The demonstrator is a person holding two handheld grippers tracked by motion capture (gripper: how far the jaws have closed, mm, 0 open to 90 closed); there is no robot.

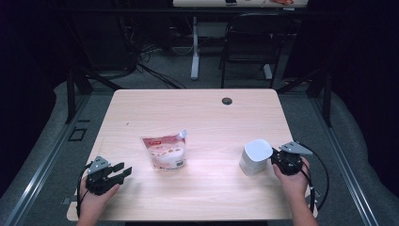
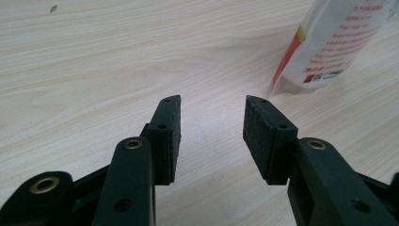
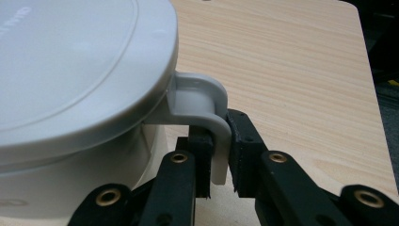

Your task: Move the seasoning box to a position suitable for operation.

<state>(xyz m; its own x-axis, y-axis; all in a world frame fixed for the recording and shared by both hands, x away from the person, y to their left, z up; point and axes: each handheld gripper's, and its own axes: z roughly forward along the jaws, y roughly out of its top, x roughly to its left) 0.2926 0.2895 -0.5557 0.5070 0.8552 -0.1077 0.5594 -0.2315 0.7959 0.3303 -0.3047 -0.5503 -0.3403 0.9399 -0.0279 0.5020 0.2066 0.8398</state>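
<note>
Standing near the right edge of the wooden table, a white lidded container is gripped by the right gripper, whose pads are pressed on either side of the container's grey handle. To the left of the container, well apart from it, a white and red pouch is seen standing upright near the table's middle, with bare wood between the two. Farther left of the container, beyond the pouch, the left gripper is held low over the table's near left part with its jaws spread and nothing between them; in the left gripper view the pouch's lower corner is seen ahead and to one side of the pads. Behind the container, a dark round grommet is set into the tabletop near the far edge. Beyond the table, grey carpet, a dark chair, a white table leg and loose cables are seen in a dim room.
</note>
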